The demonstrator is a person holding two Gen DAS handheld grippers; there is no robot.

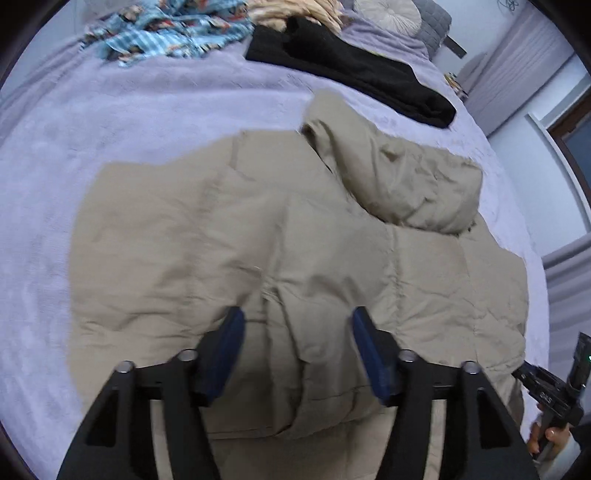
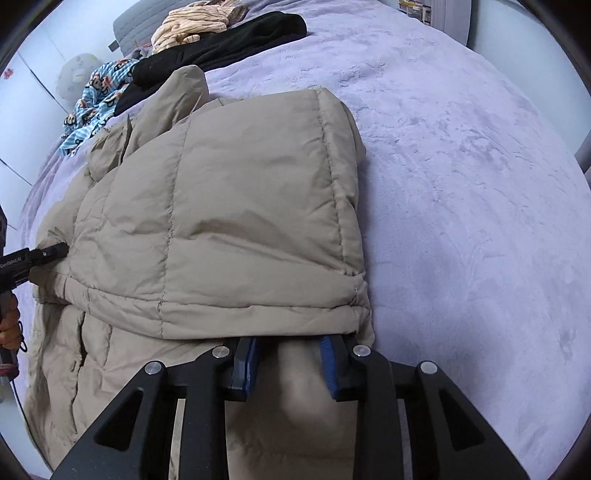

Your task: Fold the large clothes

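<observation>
A beige puffer jacket (image 1: 258, 240) lies spread on the lilac bed, its hood (image 1: 399, 177) bunched at the far right. My left gripper (image 1: 297, 317) hovers over the jacket's near part with its jaws wide apart and nothing pinched; a ridge of fabric runs beneath the gap. In the right wrist view a part of the jacket (image 2: 240, 206) is folded over the rest. My right gripper (image 2: 288, 339) has its fingertips tucked under that fold's hem, with a roll of beige fabric filling the gap between the blue pads. The left gripper (image 2: 61, 251) shows at the jacket's left edge.
The lilac plush blanket (image 2: 461, 184) covers the bed around the jacket. At the far end lie a black garment (image 1: 351, 74), a blue patterned garment (image 1: 166, 33), a striped beige garment (image 2: 188, 26) and a round pillow (image 1: 388, 14). A hand (image 1: 546, 439) holds the right gripper's handle.
</observation>
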